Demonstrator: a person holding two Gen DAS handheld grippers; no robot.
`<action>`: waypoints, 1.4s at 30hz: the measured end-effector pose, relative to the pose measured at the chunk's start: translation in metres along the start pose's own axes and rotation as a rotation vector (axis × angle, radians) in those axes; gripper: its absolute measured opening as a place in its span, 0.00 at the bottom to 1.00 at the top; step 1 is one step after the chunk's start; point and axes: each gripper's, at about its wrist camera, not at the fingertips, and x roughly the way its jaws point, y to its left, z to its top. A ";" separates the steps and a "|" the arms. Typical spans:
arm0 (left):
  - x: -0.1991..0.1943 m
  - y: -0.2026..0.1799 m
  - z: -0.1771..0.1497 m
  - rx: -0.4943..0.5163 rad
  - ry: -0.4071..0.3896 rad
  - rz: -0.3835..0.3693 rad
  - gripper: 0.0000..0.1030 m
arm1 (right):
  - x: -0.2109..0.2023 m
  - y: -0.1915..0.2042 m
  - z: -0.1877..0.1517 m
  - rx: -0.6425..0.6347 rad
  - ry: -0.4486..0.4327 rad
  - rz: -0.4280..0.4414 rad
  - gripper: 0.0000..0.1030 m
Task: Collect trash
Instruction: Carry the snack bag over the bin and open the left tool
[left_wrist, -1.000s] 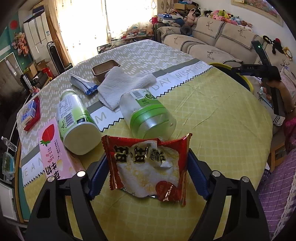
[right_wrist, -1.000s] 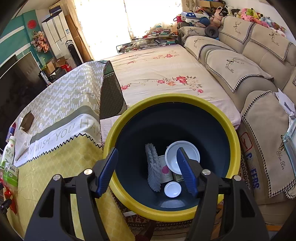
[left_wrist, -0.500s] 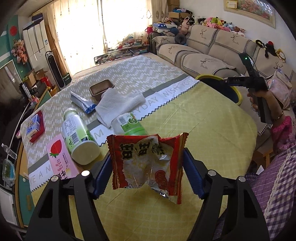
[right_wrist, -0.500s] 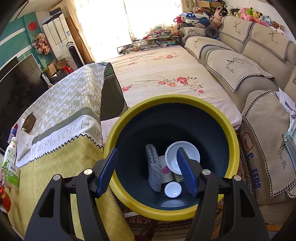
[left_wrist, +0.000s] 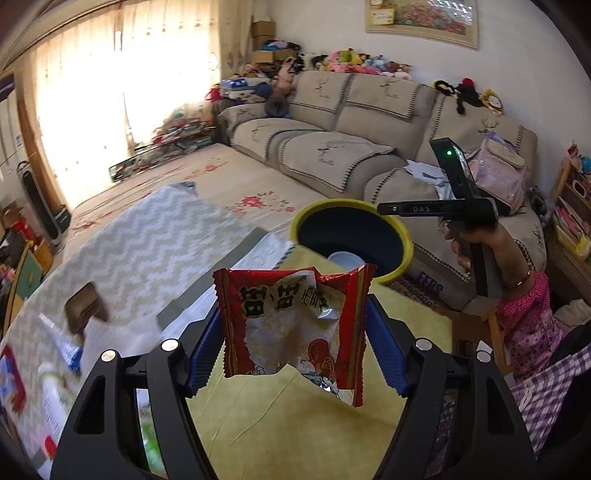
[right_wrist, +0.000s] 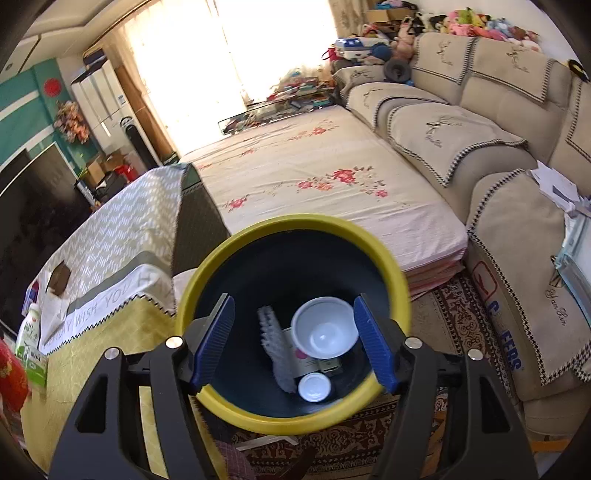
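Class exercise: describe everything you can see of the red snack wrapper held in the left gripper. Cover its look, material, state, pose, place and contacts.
The red snack wrapper is a crinkled foil-like packet with red edges, a pale centre and bold dark characters. Its bottom edge is torn open, showing silvery lining, and it looks empty. It hangs upright, clear of the yellow tablecloth, pinched by its side edges between the blue jaws of the left gripper. Beyond it stands the yellow-rimmed bin.

Beige sofa (left_wrist: 351, 122), bright curtained window (left_wrist: 110, 92), patterned rug (right_wrist: 461, 314).
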 end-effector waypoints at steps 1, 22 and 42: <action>0.011 -0.006 0.011 0.017 0.000 -0.027 0.70 | -0.003 -0.007 0.000 0.013 -0.008 -0.007 0.62; 0.230 -0.066 0.131 0.003 0.137 -0.147 0.94 | -0.036 -0.093 -0.002 0.138 -0.076 -0.070 0.66; -0.011 0.016 0.032 -0.330 -0.224 0.169 0.95 | -0.027 -0.010 -0.003 -0.014 -0.041 0.019 0.66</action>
